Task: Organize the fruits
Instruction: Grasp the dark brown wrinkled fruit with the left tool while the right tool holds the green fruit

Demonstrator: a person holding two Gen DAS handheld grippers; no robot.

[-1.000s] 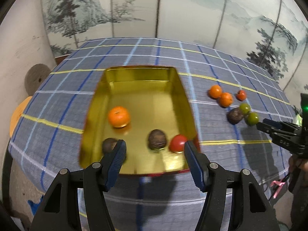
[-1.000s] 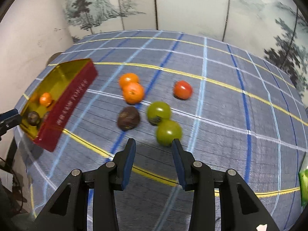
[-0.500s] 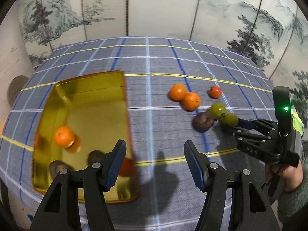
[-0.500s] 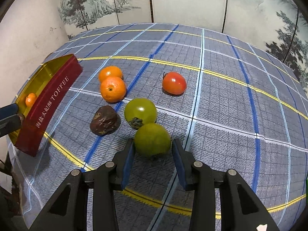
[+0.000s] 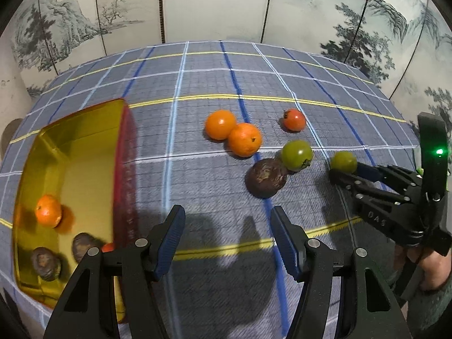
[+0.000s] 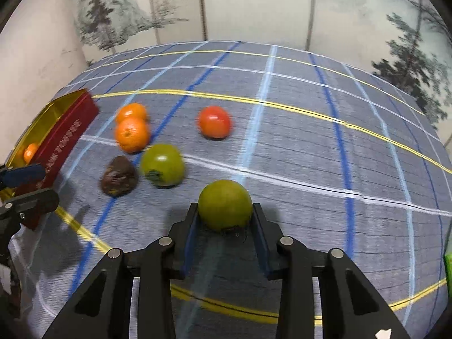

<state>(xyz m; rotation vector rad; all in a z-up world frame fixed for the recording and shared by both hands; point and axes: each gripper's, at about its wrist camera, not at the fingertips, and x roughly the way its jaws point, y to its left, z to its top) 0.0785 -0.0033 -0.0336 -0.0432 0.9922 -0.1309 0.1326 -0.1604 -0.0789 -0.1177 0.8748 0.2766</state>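
The right gripper (image 6: 225, 220) is closing on a green fruit (image 6: 225, 204), which sits between its two fingers on the checked tablecloth (image 6: 310, 147). The left gripper (image 5: 227, 234) is open and holds nothing, above the cloth beside the gold tin (image 5: 84, 152). Two oranges (image 5: 244, 139), a red tomato (image 5: 294, 119), another green fruit (image 5: 296, 154) and a dark brown fruit (image 5: 265, 178) lie near together on the cloth.

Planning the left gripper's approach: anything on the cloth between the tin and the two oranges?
Nothing: in the left wrist view, only bare checked cloth separates the tin from the two oranges.
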